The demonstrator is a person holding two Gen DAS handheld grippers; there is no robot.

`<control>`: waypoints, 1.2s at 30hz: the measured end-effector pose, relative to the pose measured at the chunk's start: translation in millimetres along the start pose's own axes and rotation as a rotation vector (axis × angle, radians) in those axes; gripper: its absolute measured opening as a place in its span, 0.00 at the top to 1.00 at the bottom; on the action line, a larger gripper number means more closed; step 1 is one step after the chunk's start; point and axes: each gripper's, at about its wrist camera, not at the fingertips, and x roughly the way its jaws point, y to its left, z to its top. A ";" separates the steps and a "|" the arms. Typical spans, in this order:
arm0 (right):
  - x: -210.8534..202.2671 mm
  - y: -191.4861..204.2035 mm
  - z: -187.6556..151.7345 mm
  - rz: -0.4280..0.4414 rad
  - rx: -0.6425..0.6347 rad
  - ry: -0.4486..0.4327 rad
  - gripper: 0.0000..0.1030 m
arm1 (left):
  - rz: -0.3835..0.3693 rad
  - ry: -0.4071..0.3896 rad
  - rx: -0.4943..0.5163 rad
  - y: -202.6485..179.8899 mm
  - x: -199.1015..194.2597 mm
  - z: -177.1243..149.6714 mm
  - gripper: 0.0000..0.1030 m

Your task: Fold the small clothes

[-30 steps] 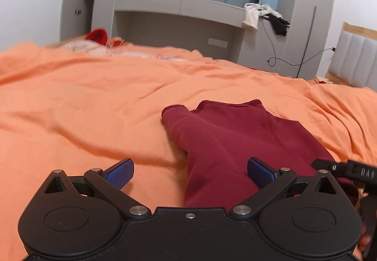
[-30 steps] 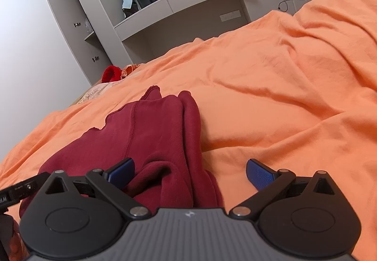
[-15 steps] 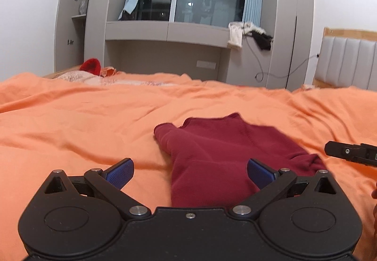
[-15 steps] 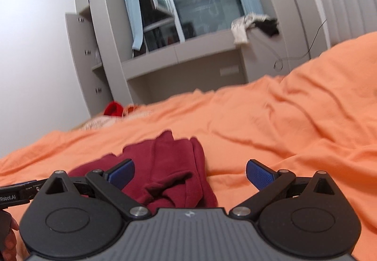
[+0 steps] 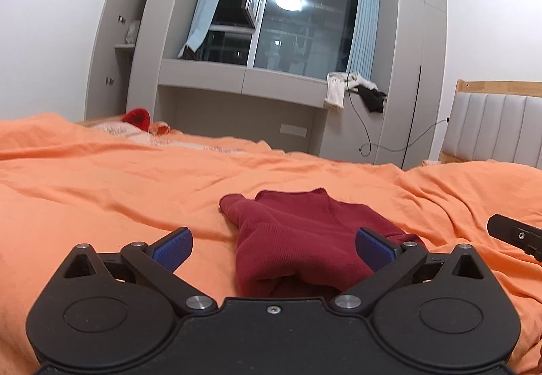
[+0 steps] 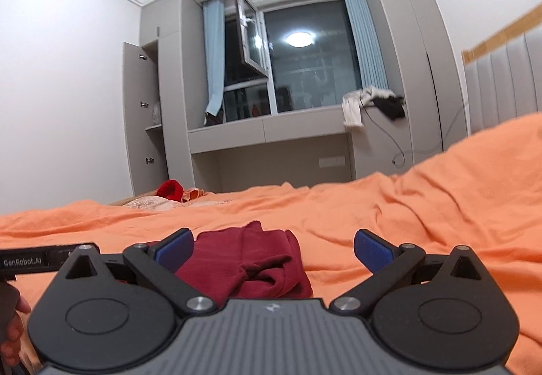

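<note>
Orange bedding [image 5: 101,192] covers the bed and fills the lower half of both wrist views, rumpled into soft ridges. Low over it, the left tool [image 5: 273,248] has its blue-padded fingers [image 5: 171,246] spread wide and grips nothing; the folded maroon garment [image 5: 305,239] lies on the bedding between and just ahead of them, a sleeve end poking out toward the left. The right tool [image 6: 273,248] is likewise spread and empty, with the same garment [image 6: 250,260] lying bunched nearer its left finger [image 6: 174,248] than its right. Each view catches the black edge of the other tool at its side. Farther off, a red item [image 5: 137,117] and some pale cloth sit near the bed's far edge. Beyond stands a grey built-in cabinet [image 5: 142,46] around a dark window [image 5: 301,33] with pale blue curtains [image 5: 360,23], white and black clothes [image 5: 355,90] heaped on its ledge, and a padded headboard [image 5: 491,128] at the right.
</note>
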 end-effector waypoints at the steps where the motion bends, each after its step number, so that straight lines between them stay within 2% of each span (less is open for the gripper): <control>1: -3.1 3.1 -0.6 -0.001 -0.014 -0.011 0.00 | 0.001 -0.012 0.004 -0.6 -4.0 -0.8 0.01; 11: -33.3 20.1 -9.3 0.005 -0.045 -0.052 0.00 | 0.017 -0.089 -0.025 2.3 -42.4 -11.7 0.01; 16: -50.4 25.2 -13.5 0.018 -0.057 -0.065 0.00 | 0.026 -0.084 -0.044 4.6 -60.9 -20.7 0.01; 21: -67.9 29.2 -21.2 0.019 -0.061 -0.050 0.00 | 0.027 -0.081 -0.008 0.3 -78.7 -33.0 0.01; 29: -96.7 38.0 -36.7 -0.030 -0.105 -0.035 0.00 | 0.027 -0.081 0.022 -3.5 -105.2 -48.9 0.01; 36: -98.7 32.9 -45.6 -0.085 -0.092 0.018 0.00 | 0.028 -0.046 0.060 -7.4 -110.3 -56.7 0.01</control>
